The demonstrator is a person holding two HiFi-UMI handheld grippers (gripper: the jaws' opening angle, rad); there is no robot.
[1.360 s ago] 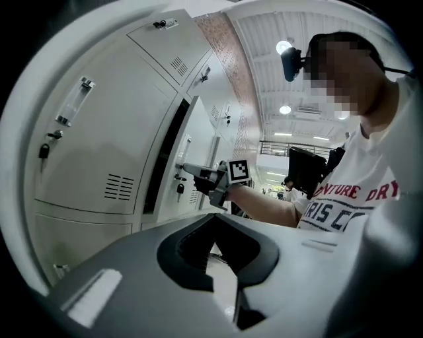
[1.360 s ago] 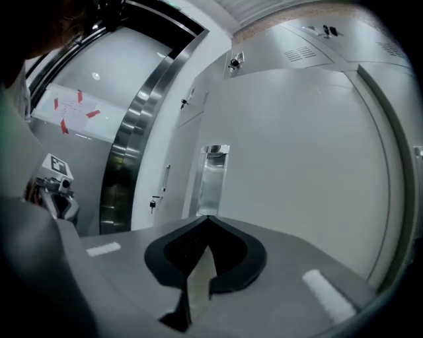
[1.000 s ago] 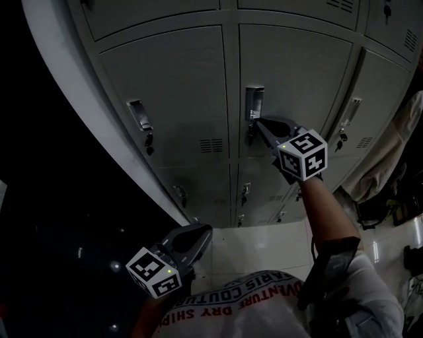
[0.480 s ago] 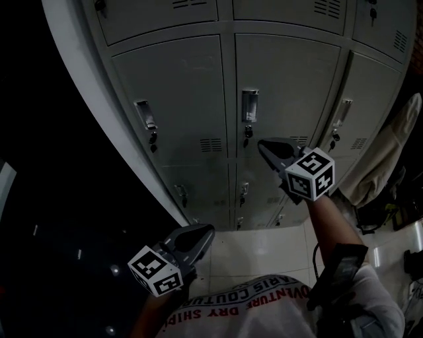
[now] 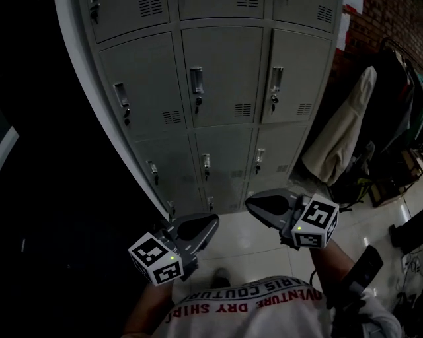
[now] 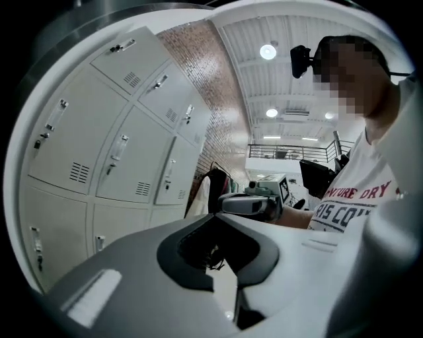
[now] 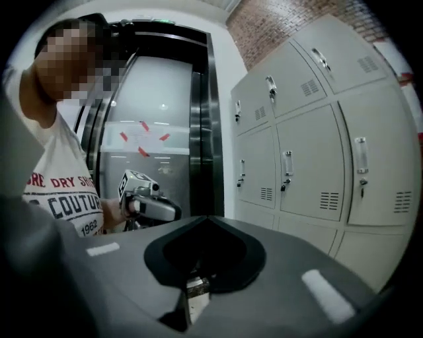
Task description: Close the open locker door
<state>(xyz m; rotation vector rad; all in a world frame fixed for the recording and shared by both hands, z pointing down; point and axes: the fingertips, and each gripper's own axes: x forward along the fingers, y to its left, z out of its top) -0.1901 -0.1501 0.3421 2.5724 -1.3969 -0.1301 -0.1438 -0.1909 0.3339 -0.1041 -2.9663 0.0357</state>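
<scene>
A bank of grey lockers point(image 5: 221, 72) fills the head view, and every door I can see lies flush and shut, each with its handle point(image 5: 196, 80) and key. My right gripper point(image 5: 250, 202) hangs low near my chest, well back from the lockers, shut on nothing. Beside it, my left gripper point(image 5: 210, 222) is also shut and empty. In the left gripper view the jaws point(image 6: 215, 215) meet, with the lockers point(image 6: 119, 152) to the left and the right gripper point(image 6: 248, 203) beyond. In the right gripper view the shut jaws point(image 7: 206, 218) face the lockers point(image 7: 310, 165) and the left gripper point(image 7: 149, 206).
A pale coat point(image 5: 337, 132) hangs right of the lockers against a brick wall point(image 5: 390, 20), with dark bags point(image 5: 380, 185) below it. Glossy floor tiles point(image 5: 258, 241) lie between me and the lockers. A dark metal-framed doorway point(image 7: 198, 132) stands left of the lockers.
My right gripper has drawn back from the middle locker's handle and dropped toward my chest. The head view has pulled away, showing more lockers and the coat. The left gripper barely moved.
</scene>
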